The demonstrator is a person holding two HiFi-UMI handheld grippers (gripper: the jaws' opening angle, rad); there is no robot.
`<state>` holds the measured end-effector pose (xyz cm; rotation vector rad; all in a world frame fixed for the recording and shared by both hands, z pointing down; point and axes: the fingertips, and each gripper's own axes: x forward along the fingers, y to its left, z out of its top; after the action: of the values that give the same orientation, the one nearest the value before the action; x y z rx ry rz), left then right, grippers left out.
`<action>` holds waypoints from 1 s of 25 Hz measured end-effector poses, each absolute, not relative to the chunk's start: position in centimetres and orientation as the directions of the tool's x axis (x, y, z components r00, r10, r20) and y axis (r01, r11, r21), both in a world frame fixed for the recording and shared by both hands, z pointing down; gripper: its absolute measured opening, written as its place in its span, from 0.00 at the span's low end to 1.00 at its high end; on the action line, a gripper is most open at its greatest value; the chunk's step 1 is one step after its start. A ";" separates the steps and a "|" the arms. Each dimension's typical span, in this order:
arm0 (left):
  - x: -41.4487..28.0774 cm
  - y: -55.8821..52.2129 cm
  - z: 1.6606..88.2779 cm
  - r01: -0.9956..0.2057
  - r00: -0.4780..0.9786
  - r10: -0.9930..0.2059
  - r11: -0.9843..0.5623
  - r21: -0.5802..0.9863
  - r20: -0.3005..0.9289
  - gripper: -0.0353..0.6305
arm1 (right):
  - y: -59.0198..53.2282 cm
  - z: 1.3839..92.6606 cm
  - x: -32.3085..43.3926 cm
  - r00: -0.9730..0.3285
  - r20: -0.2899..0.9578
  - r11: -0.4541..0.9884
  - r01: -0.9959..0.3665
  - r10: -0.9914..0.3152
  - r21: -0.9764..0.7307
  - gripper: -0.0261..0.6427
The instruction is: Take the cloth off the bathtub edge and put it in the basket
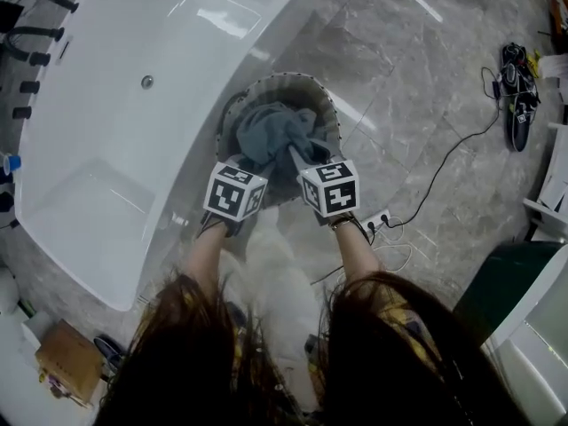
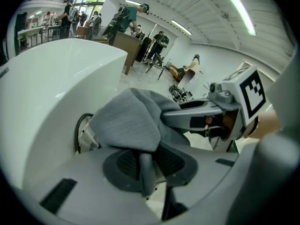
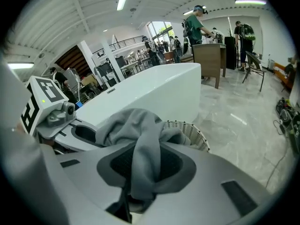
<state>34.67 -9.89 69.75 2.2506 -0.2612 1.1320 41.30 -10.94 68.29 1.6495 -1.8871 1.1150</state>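
Note:
A grey cloth (image 1: 271,131) hangs bunched over the round woven basket (image 1: 330,106), which stands on the floor against the white bathtub (image 1: 133,140). My left gripper (image 1: 252,169) is shut on one fold of the cloth (image 2: 126,121); a strip of it is pinched between the jaws. My right gripper (image 1: 300,162) is shut on another fold of the cloth (image 3: 143,149), which droops down through its jaws. Both grippers sit side by side at the basket's near rim (image 3: 192,132). In the left gripper view the basket rim (image 2: 82,132) shows below the cloth.
The bathtub rim runs along the left of the basket. Grey marble floor (image 1: 426,105) lies to the right, crossed by a black cable (image 1: 444,162) with a plug strip (image 1: 377,223). Shoes (image 1: 519,91) lie far right. A cardboard box (image 1: 67,359) sits at lower left.

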 end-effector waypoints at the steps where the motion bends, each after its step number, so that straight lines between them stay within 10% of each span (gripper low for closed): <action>1: 34.6 -9.9 70.6 -0.431 0.607 0.093 -0.796 0.426 0.789 0.17 | -11.0 69.0 41.2 -0.231 0.744 -0.009 -0.953 -0.627 -0.303 0.20; 25: 32.3 -9.0 83.6 -0.480 0.423 0.229 -0.764 0.431 0.877 0.17 | -8.3 83.7 40.6 -0.278 0.875 0.008 -0.954 -0.395 -0.300 0.20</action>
<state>32.30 -9.01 83.56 2.0217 -0.2114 1.3863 40.59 -8.27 83.71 1.3909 -1.7162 1.2556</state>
